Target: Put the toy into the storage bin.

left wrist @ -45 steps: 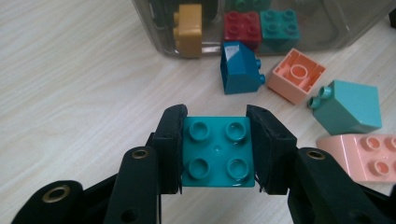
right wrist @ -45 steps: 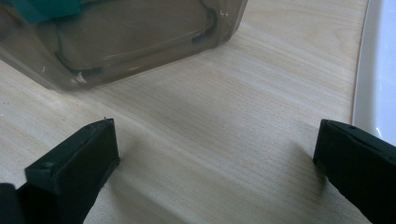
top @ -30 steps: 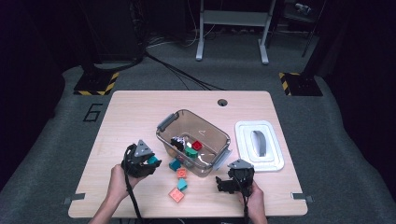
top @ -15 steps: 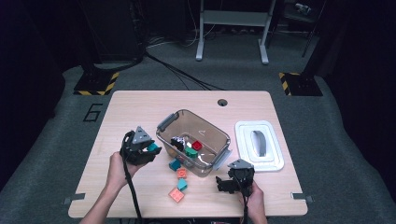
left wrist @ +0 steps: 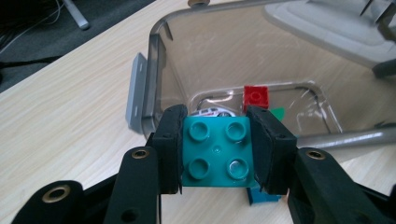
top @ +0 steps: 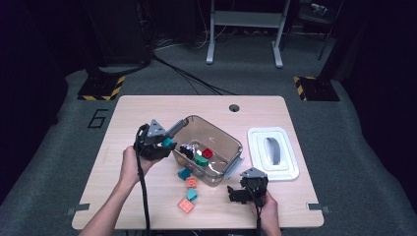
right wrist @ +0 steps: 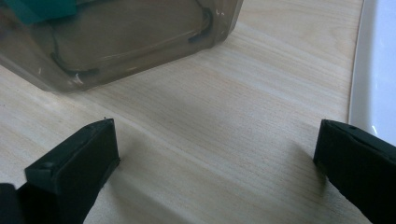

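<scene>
My left gripper is shut on a teal four-stud brick and holds it at the near left rim of the clear plastic bin. The left gripper view looks over the brick into the bin, where a red brick lies next to a green piece and a black-and-white piece. My right gripper rests low over the table near the front edge, right of the bin's near corner, jaws wide open with bare wood between them.
Loose bricks lie on the table in front of the bin: a teal one, an orange one, another teal one and a salmon one. The white bin lid lies to the right. A round hole marks the table's far edge.
My left gripper has risen from the table and moved right and forward to the bin's rim with the teal brick in it. The right gripper has stayed still.
</scene>
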Demonstrator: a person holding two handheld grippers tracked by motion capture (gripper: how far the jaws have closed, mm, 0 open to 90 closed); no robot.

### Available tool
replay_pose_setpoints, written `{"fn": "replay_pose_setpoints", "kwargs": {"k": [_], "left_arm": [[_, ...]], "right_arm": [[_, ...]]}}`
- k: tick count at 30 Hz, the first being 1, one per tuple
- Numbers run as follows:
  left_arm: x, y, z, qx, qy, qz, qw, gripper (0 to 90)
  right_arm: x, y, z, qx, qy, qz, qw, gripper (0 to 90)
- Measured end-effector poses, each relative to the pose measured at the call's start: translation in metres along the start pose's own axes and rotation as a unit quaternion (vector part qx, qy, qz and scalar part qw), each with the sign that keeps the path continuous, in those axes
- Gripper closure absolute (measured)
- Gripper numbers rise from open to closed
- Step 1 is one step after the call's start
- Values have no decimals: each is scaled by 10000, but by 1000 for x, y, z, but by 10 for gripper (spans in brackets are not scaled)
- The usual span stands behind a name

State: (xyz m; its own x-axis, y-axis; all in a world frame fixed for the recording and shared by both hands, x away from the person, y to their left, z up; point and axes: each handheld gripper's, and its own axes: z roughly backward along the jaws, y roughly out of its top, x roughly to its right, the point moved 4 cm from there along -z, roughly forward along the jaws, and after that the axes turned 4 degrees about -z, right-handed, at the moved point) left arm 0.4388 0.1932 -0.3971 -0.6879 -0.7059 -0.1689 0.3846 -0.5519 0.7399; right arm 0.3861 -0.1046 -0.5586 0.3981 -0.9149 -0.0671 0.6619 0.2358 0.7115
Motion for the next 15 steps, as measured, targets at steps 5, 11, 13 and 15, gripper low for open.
{"fn": "replay_pose_setpoints", "kwargs": {"k": [5,11,13,15], "left_arm": [[1,9,-10,-50,-41,-45,10000,590],[1,12,-20,-127,-84,-8,9999,590],[1,12,-24,-151,-99,28,9998,590],[0,11,-27,-144,-88,45,9998,590]], "right_arm": [[0,0,0,0,0,-2,10000,0],[1,0,0,7,5,33,10000,0],[1,0,0,-6,33,56,10000,0],[1,0,0,1,18,41,10000,0]]}}
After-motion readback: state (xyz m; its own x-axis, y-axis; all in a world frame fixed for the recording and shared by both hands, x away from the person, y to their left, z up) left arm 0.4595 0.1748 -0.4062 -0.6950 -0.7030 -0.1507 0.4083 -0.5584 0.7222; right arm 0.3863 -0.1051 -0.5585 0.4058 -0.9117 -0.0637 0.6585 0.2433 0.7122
